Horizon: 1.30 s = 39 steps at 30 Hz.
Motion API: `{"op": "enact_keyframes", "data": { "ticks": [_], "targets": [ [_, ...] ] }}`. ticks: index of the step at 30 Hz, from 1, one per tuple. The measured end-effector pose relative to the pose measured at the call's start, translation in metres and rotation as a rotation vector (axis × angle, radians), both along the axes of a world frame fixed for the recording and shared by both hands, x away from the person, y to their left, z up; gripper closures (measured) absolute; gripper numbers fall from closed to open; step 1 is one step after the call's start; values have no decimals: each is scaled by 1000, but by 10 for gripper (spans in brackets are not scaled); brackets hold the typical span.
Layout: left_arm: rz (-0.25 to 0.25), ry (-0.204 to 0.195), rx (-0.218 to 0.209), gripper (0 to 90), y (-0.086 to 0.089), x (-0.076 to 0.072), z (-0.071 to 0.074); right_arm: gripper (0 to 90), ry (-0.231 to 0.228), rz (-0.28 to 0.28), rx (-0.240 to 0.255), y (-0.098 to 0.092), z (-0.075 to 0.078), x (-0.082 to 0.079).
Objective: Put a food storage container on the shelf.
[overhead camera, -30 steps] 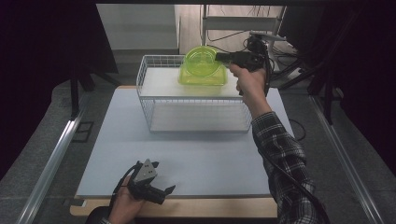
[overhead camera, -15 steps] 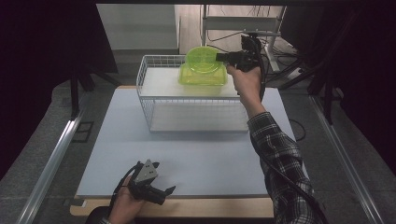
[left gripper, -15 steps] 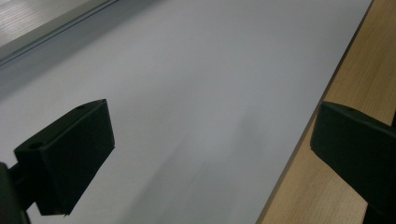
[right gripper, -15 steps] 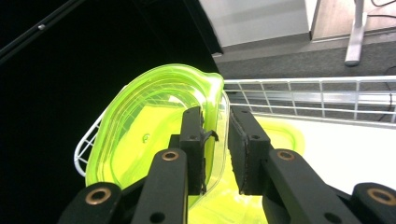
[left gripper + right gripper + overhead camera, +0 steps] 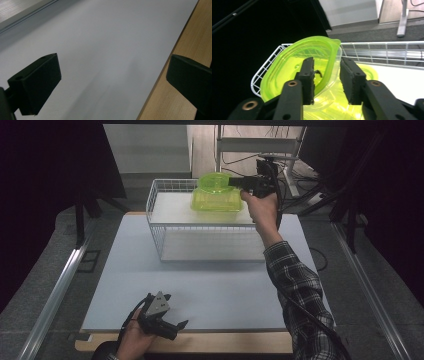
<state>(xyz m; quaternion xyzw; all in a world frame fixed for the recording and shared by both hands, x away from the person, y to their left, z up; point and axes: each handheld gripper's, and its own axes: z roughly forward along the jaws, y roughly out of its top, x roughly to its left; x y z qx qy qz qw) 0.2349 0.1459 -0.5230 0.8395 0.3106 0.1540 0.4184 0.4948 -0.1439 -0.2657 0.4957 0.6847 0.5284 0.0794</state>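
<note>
A lime-green translucent plastic lid [image 5: 297, 67] stands tilted on edge at the far end of a white wire basket [image 5: 165, 237], its rim running between the two black jaws of the right tongs [image 5: 327, 75], which have just been opening: in the right gripper view one jaw sits against the lid's inner face while the other stands off from the rim with a gap showing, so the pads no longer pinch it. Directly beneath the lid and the tongs' tips lies a matching lime-green container [image 5: 216, 202], resting on the white upper deck inside the basket; the lid's lower edge leans on it. In the high view the right tongs [image 5: 234, 181] reach in level from the basket's right side, held by a raised hand on a plaid-sleeved arm [image 5: 295, 280], with a dark cable trailing behind. The basket stands at the far side of the pale grey worktop [image 5: 210, 285], well apart from the left tongs [image 5: 175, 320], which rest low at the near edge in the person's other hand, a grey three-cornered plate on top. In the left gripper view those tongs [image 5: 112, 82] stand wide apart with nothing between them, over the seam where the grey mat meets the wooden border [image 5: 175, 100] of the worktop.
</note>
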Motion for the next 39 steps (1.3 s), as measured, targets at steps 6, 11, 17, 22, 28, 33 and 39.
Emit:
{"op": "enact_keyframes", "data": {
  "ticks": [6, 11, 17, 22, 28, 33, 39],
  "targets": [
    [-1, 2, 3, 0, 0, 0, 0, 472, -24, 41, -3, 1, 0, -6],
    [0, 2, 7, 0, 0, 0, -1, 358, -59, 72, -19, -4, 0, -12],
    [3, 4, 7, 0, 0, 0, -1, 263, -85, 106, -21, -14, -4, -20],
    [4, 3, 7, 0, 0, 0, -1, 221, -123, 124, -71, -22, -10, -29],
    [7, 4, 0, 0, 1, 1, -1, 184, -151, 160, -94, -29, -19, -41],
    [9, 4, 0, 0, 1, 1, -1, 152, -165, 188, -113, -33, -29, -51],
    [12, 4, -5, 0, 1, 1, -1, 127, -170, 216, -128, -40, -41, -61]
  ]
}}
